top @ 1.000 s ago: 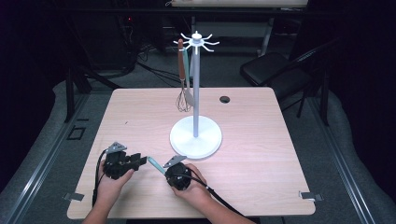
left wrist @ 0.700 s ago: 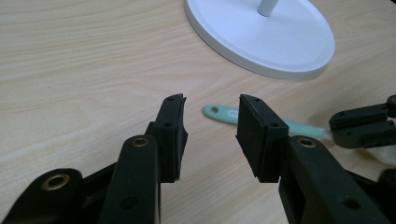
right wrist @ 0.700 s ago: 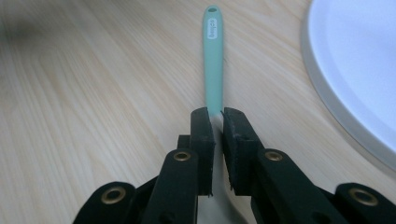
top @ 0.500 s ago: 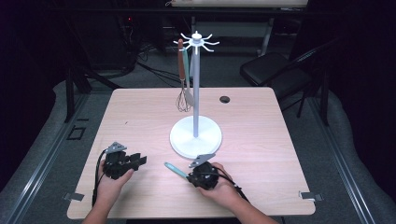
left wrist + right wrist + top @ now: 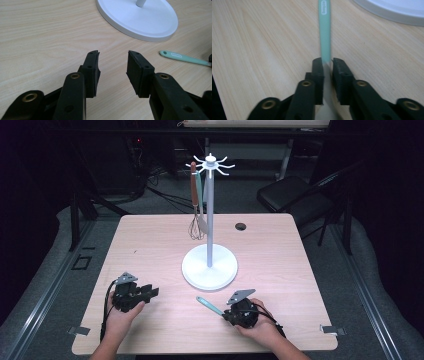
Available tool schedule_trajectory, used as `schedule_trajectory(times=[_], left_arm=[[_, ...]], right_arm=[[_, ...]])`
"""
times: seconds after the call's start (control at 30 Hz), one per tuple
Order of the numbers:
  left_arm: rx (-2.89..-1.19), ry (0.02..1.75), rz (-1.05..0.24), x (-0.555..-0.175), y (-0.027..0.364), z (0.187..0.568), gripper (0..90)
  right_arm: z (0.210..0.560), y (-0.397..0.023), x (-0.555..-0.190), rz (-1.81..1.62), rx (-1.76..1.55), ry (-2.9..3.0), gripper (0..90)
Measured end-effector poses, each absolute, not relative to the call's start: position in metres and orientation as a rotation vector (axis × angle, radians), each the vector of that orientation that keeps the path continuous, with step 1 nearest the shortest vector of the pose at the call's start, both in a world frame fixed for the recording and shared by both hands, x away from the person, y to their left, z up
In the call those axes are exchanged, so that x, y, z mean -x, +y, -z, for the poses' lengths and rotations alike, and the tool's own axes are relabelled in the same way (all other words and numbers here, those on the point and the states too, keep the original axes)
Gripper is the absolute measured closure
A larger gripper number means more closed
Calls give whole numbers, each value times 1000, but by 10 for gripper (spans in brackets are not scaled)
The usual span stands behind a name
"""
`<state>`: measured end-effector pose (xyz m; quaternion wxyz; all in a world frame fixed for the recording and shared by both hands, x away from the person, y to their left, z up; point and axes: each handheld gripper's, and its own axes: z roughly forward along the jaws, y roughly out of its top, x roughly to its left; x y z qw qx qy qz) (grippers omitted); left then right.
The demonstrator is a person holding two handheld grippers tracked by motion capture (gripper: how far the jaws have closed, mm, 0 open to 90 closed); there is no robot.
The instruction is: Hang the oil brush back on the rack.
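On the left of the table [image 5: 150, 240], the left tongs [image 5: 152, 291] lie low in the person's hand, spread apart with nothing between them, pointing across the wood toward the white stand's base [image 5: 209, 268]. In the left gripper view the pads [image 5: 93, 67] frame only bare tabletop. Moving right, the stand's pole carries a whisk [image 5: 194, 205] and a second utensil hung from the hooked crown [image 5: 210, 161], which suggests the job is hanging utensils up there. Further right, near the table's front edge, the right tongs [image 5: 227, 314] sit around the blade end of a mint-green-handled utensil [image 5: 210, 305], whose handle runs away toward the stand's base. The right gripper view shows the jaws having just been opening, with the utensil between them and a thin gap on at least one side, so I would call the grip loosened rather than firm. To my eye this is a regrasp or setting-down step. Next the right tongs need to close squarely on the utensil, then lift it and steer the handle's end onto a free hook.
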<state>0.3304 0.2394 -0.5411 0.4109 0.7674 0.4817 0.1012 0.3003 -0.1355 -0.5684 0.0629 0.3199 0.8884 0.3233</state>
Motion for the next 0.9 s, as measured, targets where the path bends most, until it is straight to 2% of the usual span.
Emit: schedule_trajectory(times=[0.37, 0.9], left_arm=[[-1934, 1212, -247, -331, 239, 542, 613], [-1929, 1200, -246, -331, 237, 543, 612]], right_arm=[[570, -109, -318, -1033, -1008, 2638, 748], [573, -90, -326, -1005, -1001, 2611, 774]])
